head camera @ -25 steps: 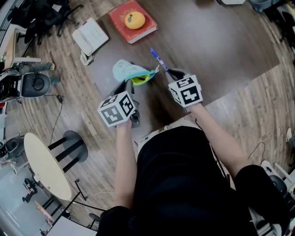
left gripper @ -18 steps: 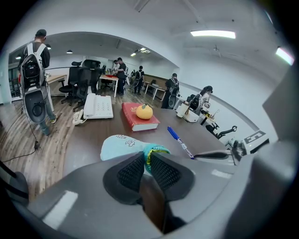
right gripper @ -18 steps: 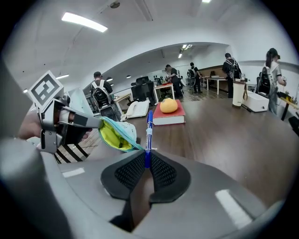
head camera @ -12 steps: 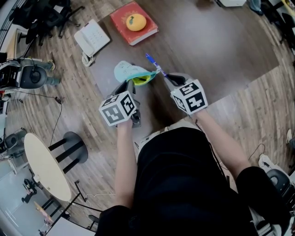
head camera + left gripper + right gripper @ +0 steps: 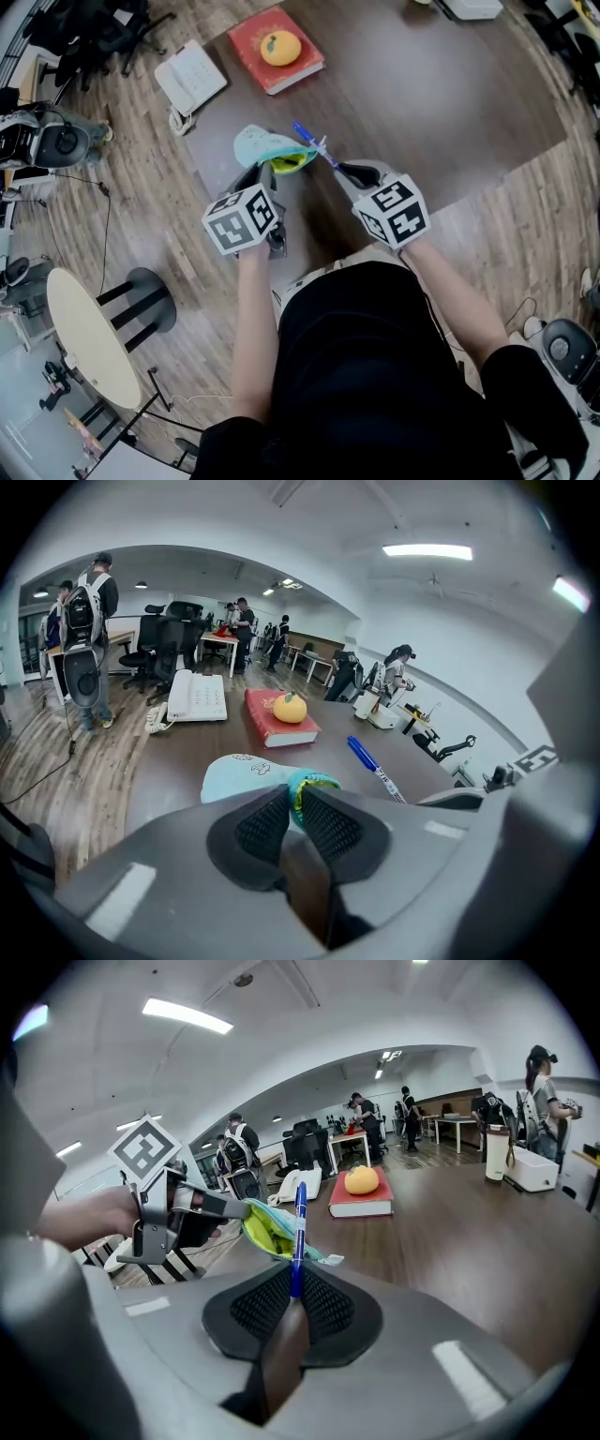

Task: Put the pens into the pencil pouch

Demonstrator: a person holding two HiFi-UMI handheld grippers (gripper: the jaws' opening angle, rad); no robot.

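A light blue pencil pouch (image 5: 262, 147) with a yellow-green lining lies on the dark table (image 5: 450, 103), its mouth lifted. My left gripper (image 5: 273, 172) is shut on the pouch's rim; in the left gripper view the pads pinch the rim of the pouch (image 5: 246, 775). My right gripper (image 5: 339, 170) is shut on the blue pen (image 5: 310, 142), which points away from me and hangs just right of the pouch's mouth. In the right gripper view the pen (image 5: 298, 1227) stands up between the jaws in front of the open pouch (image 5: 265, 1229) and the left gripper (image 5: 178, 1211).
A red book (image 5: 277, 53) with an orange fruit (image 5: 281, 48) on it lies at the table's far side. A white telephone (image 5: 190, 78) sits at the table's left corner. A round stool (image 5: 94, 333) stands on the floor at the left. People stand in the distance.
My right gripper has drawn back toward me and risen with the pen, whose far end has swung left toward the pouch's mouth. The left gripper and pouch have stayed put.
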